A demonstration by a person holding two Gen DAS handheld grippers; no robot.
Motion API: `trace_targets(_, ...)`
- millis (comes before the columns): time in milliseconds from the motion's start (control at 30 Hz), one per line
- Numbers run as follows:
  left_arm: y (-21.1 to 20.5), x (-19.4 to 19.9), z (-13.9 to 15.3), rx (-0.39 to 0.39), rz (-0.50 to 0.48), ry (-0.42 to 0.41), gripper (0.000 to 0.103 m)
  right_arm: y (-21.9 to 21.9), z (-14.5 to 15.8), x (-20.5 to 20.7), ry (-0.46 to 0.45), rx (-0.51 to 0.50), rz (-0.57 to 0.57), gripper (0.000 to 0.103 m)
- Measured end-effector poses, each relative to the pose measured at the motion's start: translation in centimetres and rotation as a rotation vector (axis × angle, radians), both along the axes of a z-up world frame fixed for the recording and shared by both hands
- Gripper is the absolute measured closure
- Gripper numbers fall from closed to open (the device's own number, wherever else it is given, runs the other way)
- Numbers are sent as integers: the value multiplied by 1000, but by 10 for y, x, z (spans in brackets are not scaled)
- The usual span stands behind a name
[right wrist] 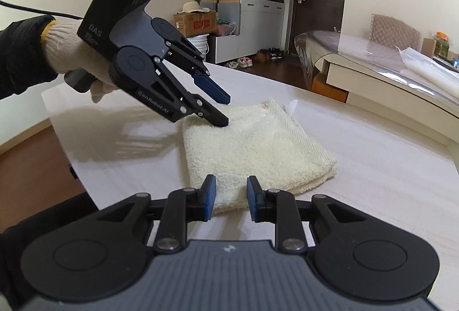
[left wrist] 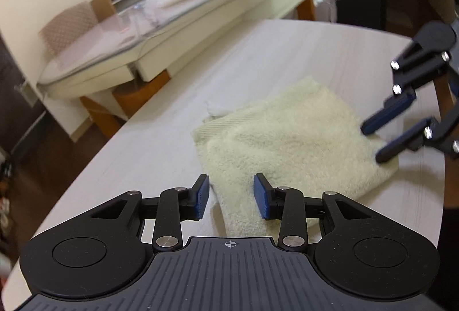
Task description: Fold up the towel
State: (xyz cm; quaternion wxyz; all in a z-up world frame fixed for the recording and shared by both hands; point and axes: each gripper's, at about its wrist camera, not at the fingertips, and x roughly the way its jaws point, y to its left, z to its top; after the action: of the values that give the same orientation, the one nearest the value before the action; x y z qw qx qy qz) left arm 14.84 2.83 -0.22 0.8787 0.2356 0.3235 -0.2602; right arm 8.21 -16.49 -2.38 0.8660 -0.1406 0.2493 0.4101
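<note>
Nearest, the right gripper [right wrist: 229, 197] stands released at the towel's near edge. The towel [right wrist: 252, 147] lies folded into a compact square on the table [right wrist: 373, 167]. Beyond, the left gripper [right wrist: 228, 111] hovers parted, empty. Folding appears essentially complete.

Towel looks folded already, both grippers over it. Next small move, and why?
Probably draw both grippers back. The towel lies as a compact layered square on the table. The left gripper and right gripper both stand open with nothing pinched, so little seems left to fold.
</note>
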Motion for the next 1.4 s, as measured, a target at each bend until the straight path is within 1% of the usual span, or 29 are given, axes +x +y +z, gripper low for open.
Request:
trace_targets(100,9,-19,13,-39,33,-29,66,-6,7,2,-13,18,-19,77)
trace_targets(200,10,-29,11,-49,44,-19,65,-11,11,7,-19,31,-41,77)
trace_targets(233,10,-34,7,-42,53,-12,65,-11,9,9,-17,25,-45,77)
trace_targets(300,9,-36,0,-27,63,-7,65,-10,5,13,-8,5,-49,77)
trace_targets(367,11,-36,-5,-33,82,-3,64,-7,-1,17,14,-29,-42,77)
trace_targets(433,13,-36,-8,-40,102,0,63,-7,-1,19,18,-26,-40,77)
trace_targets(533,20,-35,-1,-81,147,-22,63,-13,7,22,-7,-7,-60,77)
trace_targets(600,24,-33,1,-78,170,-32,64,-17,11,31,-20,1,-82,77)
trace_targets(700,28,-24,-5,-32,196,-35,64,-21,12,47,-28,-1,-124,77)
trace_targets(800,31,-21,-8,-18,210,-29,65,-23,7,66,-25,-4,-164,77)
trace_targets(933,35,-29,2,-86,206,-24,65,-26,7,79,-23,8,-180,76)
trace_targets(967,34,-31,1,-95,198,-15,65,-25,6,81,-20,-7,-174,76)
trace_targets(1067,28,-32,-9,-42,194,-17,65,-23,-1,85,-8,-37,-153,76)
trace_targets(1100,28,-30,-11,-41,201,-16,65,-23,-1,87,-1,-28,-153,76)
trace_targets(1200,32,-31,-2,-87,220,-31,65,-30,3,92,22,27,-173,76)
trace_targets(1300,32,-36,6,-101,219,-55,64,-34,3,94,26,31,-181,74)
trace_targets(1400,33,-43,8,-133,224,-51,63,-35,2,97,34,39,-186,71)
